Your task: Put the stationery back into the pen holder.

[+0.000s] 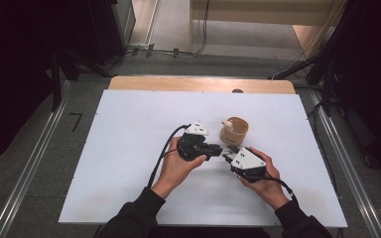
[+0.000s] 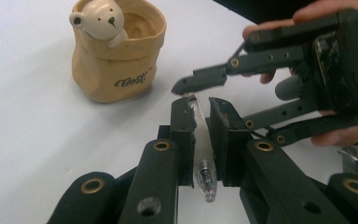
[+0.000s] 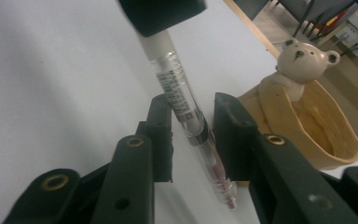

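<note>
Holding nothing, tan pot [image 2: 116, 60] (bear [image 2: 98, 21] atop)

pen [image 3: 186, 109] between both grippers' fingers | cup [image 1: 234, 131] behind, on table [image 1: 129, 148]

Pen [image 3: 186, 112] of clear glossy plastic with printed label, bear pen holder [image 2: 116, 51] of smooth matt tan ceramic-like material, fingers [image 2: 182, 135] matt black plastic with brass-coloured rivets, surface [image 1: 129, 148] smooth matt white.

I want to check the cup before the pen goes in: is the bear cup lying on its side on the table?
No, the bear cup stands upright on the white table, its open mouth facing up and the bear figure at its rim.
</note>
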A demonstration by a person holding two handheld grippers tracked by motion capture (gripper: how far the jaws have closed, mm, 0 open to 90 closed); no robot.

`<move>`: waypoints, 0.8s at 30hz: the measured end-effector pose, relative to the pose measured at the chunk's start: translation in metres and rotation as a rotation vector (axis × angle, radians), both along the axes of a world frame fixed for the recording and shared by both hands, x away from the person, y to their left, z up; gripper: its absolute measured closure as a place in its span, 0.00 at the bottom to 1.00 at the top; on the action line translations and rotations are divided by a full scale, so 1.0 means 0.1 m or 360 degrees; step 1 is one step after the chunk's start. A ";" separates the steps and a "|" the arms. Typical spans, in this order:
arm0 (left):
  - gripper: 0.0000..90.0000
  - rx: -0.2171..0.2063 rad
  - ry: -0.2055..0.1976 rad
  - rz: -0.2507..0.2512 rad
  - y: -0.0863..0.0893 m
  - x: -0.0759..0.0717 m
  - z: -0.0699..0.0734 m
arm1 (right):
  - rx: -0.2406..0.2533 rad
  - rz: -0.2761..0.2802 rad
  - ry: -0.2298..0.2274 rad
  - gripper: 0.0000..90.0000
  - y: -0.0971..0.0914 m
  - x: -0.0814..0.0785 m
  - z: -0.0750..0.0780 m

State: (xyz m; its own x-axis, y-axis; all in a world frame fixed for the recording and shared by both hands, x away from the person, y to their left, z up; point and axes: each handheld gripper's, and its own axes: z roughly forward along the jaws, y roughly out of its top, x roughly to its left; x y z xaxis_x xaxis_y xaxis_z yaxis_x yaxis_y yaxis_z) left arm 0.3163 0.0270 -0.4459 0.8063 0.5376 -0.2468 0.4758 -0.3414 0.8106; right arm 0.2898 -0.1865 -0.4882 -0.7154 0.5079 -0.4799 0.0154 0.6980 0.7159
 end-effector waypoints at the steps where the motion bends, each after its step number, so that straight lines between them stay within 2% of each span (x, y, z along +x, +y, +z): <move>1: 0.90 -0.0009 -0.0003 0.0004 0.00 0.00 0.00 | -0.0013 0.0011 -0.0013 0.77 0.01 -0.01 0.00; 8: 0.90 -0.0109 -0.0021 0.0088 0.05 0.02 0.03 | -0.0070 0.0083 -0.0036 0.86 0.08 -0.07 -0.01; 13: 0.88 -0.0156 -0.0039 0.0125 0.08 0.03 0.04 | -0.0034 0.0089 -0.0018 0.86 0.07 -0.07 0.02; 15: 0.81 -0.0188 -0.0070 0.0179 0.09 0.03 0.05 | -0.0020 0.0086 -0.0021 0.86 0.06 -0.07 0.03; 17: 0.75 -0.0201 -0.0081 0.0197 0.09 0.03 0.05 | -0.0017 0.0089 -0.0022 0.86 0.05 -0.07 0.04; 18: 0.73 -0.0221 -0.0090 0.0234 0.12 0.04 0.06 | -0.0010 0.0081 -0.0015 0.86 0.05 -0.07 0.04; 21: 0.70 -0.0244 -0.0107 0.0269 0.14 0.04 0.07 | -0.0002 0.0081 -0.0009 0.86 0.04 -0.06 0.05; 24: 0.67 -0.0299 -0.0131 0.0319 0.21 0.02 0.09 | 0.0010 0.0064 -0.0001 0.86 0.01 -0.05 0.06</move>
